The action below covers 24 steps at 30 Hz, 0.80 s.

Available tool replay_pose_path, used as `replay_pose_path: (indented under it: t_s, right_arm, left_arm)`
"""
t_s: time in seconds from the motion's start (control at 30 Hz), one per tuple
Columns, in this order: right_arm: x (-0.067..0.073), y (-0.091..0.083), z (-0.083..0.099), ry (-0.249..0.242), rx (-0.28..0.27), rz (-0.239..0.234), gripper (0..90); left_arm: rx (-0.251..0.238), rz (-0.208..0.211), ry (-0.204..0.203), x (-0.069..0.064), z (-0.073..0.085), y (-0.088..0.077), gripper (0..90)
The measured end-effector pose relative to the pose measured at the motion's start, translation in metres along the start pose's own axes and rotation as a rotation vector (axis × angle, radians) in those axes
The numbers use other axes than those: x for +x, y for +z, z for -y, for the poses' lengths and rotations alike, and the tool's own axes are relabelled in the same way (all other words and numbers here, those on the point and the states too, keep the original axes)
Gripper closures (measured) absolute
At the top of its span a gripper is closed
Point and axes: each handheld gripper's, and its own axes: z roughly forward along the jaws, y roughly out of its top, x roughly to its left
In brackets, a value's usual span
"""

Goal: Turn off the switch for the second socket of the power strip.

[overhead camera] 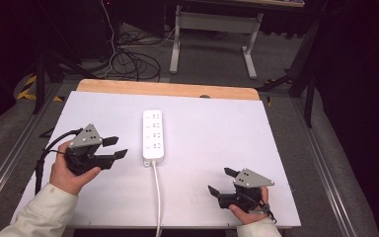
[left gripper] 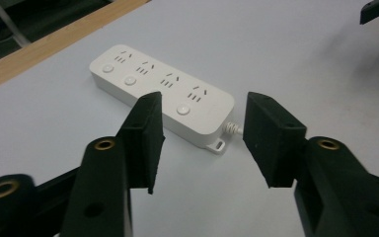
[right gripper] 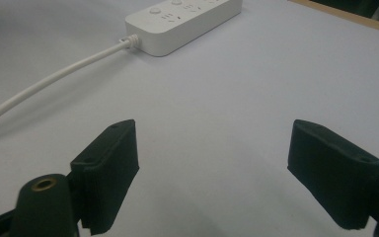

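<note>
A white power strip (overhead camera: 153,134) lies lengthwise in the middle of the white table top (overhead camera: 212,128), its white cable (overhead camera: 157,197) running off the near edge. My left gripper (overhead camera: 114,147) is held just left of the strip's near end, open and empty, its jaws pointing at the strip (left gripper: 163,94). My right gripper (overhead camera: 220,180) rests near the front right, open with nothing between its jaws, aimed toward the strip (right gripper: 182,22) and its cable (right gripper: 49,81).
A wooden strip (overhead camera: 168,90) borders the table's far edge. Beyond it stand a white desk frame (overhead camera: 212,39) and tangled cables (overhead camera: 128,59) on the floor. Metal rails (overhead camera: 325,163) run along both sides of the table.
</note>
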Motion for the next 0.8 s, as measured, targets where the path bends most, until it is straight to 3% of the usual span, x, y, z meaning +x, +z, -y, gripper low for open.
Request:
replay_pose_path:
  t_s: [0.1,0.17,0.2,0.27,0.4,0.47,0.57,0.8]
  right_arm:
    - [0.000,0.001,0.000,0.003,-0.001,-0.001,19.7]
    - [0.000,0.000,0.000,0.001,0.000,0.000,19.7]
    - [0.001,0.000,0.000,0.000,-0.001,0.001,19.6]
    - [0.000,0.000,0.000,0.002,-0.003,0.000,19.7]
    - [0.001,0.000,0.000,0.000,-0.002,-0.001,19.6]
    - [0.000,0.000,0.000,0.001,-0.002,-0.001,19.6]
    - [0.000,0.000,0.000,0.001,-0.003,-0.002,19.7]
    - [0.000,0.000,0.000,-0.001,-0.001,-0.002,19.6]
  left_arm:
    - [-0.014,-0.011,-0.012,0.001,0.000,0.001,60.3]
    - [-0.020,0.020,-0.032,0.003,-0.001,0.002,70.5]
    - [-0.033,0.035,-0.047,0.005,-0.001,0.003,71.1]
    - [-0.038,0.036,-0.062,0.006,-0.002,0.004,73.7]
    - [-0.056,0.049,-0.086,0.011,-0.004,0.009,88.7]
    - [-0.052,0.088,-0.123,0.017,-0.005,0.015,89.8]
    - [-0.051,0.073,-0.114,0.020,-0.007,0.019,90.0]
    - [-0.041,0.098,-0.112,0.025,-0.013,0.038,90.0]
